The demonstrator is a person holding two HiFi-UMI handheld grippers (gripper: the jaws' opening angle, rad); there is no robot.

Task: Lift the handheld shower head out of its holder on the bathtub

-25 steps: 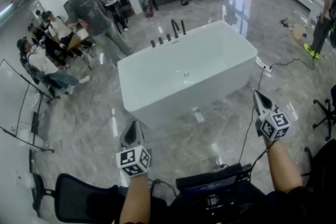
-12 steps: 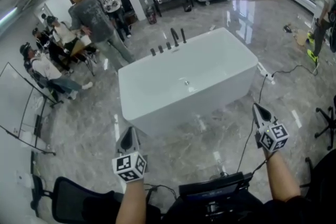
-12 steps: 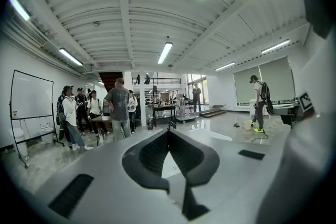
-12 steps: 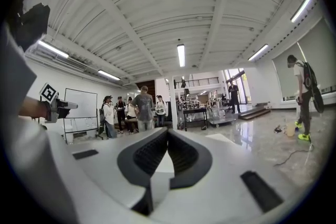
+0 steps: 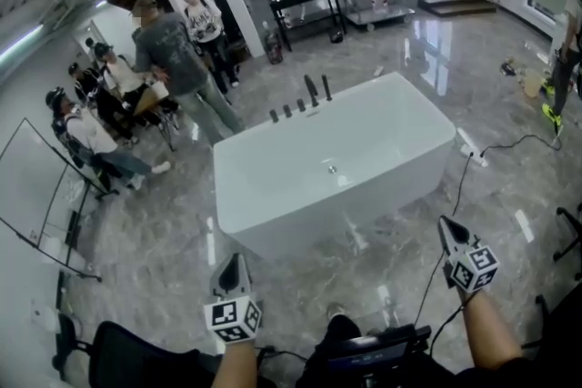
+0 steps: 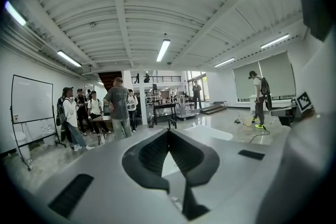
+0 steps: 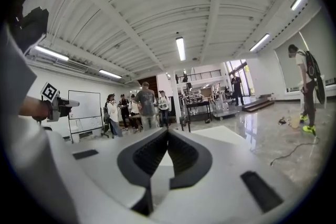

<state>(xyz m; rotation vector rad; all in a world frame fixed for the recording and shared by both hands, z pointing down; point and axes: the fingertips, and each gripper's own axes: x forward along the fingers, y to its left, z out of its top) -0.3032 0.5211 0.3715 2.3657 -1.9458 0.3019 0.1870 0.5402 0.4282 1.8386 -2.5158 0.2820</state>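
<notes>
Both grippers hovered on the near side of the white bathtub [image 5: 264, 218], apart from it. The left gripper [image 5: 233, 259] had its jaws pressed together with nothing between them. Same story for the right gripper [image 5: 445, 224]: tips meeting, empty. The black handheld shower head [image 5: 326, 87] stood upright in its holder on the tub's far rim, just beside the curved spout [image 5: 312, 90] and 3 small knobs [image 5: 287, 111].
</notes>
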